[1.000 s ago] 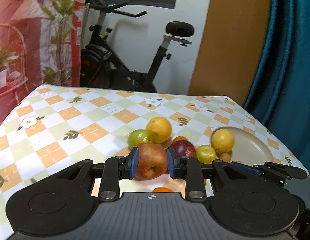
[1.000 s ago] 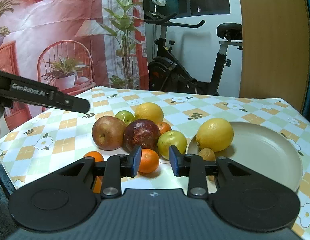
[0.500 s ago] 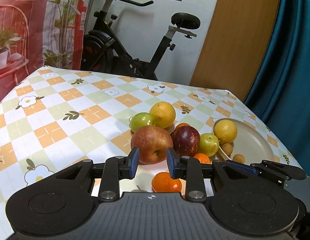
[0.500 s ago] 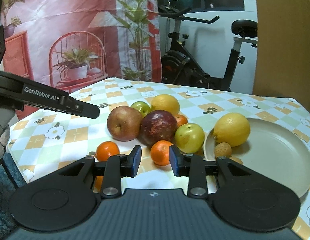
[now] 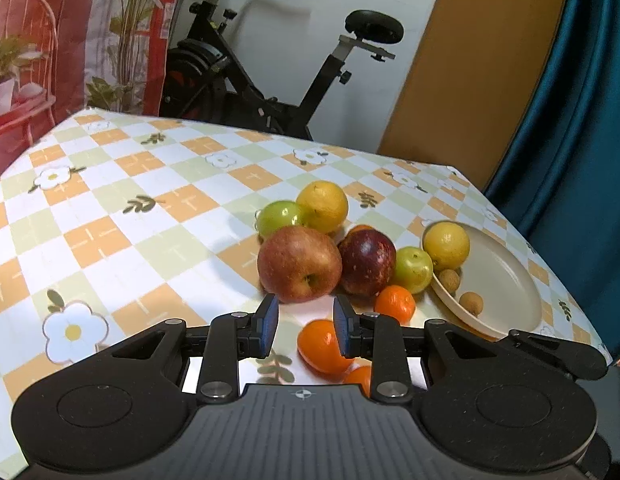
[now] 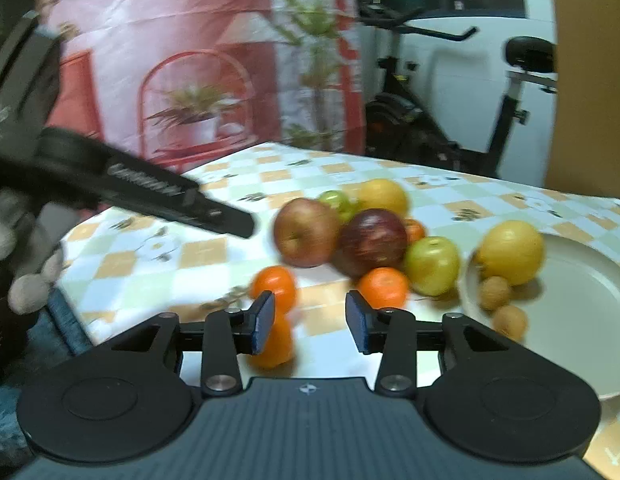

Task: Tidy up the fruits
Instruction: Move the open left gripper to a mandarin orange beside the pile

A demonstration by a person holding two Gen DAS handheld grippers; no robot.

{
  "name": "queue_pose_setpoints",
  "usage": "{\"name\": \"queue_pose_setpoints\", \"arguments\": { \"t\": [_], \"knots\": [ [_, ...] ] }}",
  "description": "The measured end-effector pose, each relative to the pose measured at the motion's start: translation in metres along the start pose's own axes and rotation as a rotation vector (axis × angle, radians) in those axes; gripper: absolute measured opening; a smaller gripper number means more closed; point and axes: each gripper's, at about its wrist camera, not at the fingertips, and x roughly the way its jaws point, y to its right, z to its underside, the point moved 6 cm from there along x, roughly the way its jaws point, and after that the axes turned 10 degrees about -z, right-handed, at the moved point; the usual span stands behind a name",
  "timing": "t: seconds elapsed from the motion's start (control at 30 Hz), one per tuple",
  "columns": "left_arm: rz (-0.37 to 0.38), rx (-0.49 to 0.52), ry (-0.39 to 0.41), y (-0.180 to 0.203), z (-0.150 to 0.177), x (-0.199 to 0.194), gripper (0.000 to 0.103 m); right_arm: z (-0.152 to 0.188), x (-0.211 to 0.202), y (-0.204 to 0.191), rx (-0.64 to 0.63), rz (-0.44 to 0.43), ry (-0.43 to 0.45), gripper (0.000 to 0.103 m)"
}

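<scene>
A heap of fruit lies on the checked tablecloth: a red apple, a dark red fruit, green fruits, a yellow citrus and tangerines. A lemon and two small brown fruits rest on the beige plate. My left gripper is shut and holds nothing, just short of the red apple. My right gripper hovers before the red apple and a tangerine. Its jaws are opening, with nothing between them. Another tangerine lies behind its left finger.
The plate sits at the table's right, near the edge. The left gripper's black body reaches in from the left of the right wrist view. An exercise bike stands behind the table, a blue curtain at the right.
The left gripper has drawn back and tilted, so the red apple now lies beyond its fingertips. The right gripper has shifted sideways and its jaws stand wider.
</scene>
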Motion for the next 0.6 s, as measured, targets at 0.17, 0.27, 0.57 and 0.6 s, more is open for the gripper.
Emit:
{"name": "queue_pose_setpoints", "arguments": {
  "t": [0.17, 0.27, 0.57, 0.6],
  "knots": [
    [0.034, -0.017, -0.043, 0.002, 0.011, -0.002, 0.032, 0.007, 0.01, -0.016, -0.053, -0.043, -0.047, 0.044],
    [0.053, -0.008, -0.06, 0.007, 0.017, -0.002, 0.033, 0.013, 0.017, -0.015, -0.045, -0.048, -0.075, 0.044],
    [0.123, -0.018, -0.109, 0.02, 0.027, 0.003, 0.038, 0.019, 0.025, -0.013, -0.04, -0.051, -0.096, 0.044],
    [0.129, -0.015, -0.114, 0.021, 0.028, 0.004, 0.038, 0.02, 0.025, -0.012, -0.037, -0.051, -0.098, 0.044]
  ]
}}
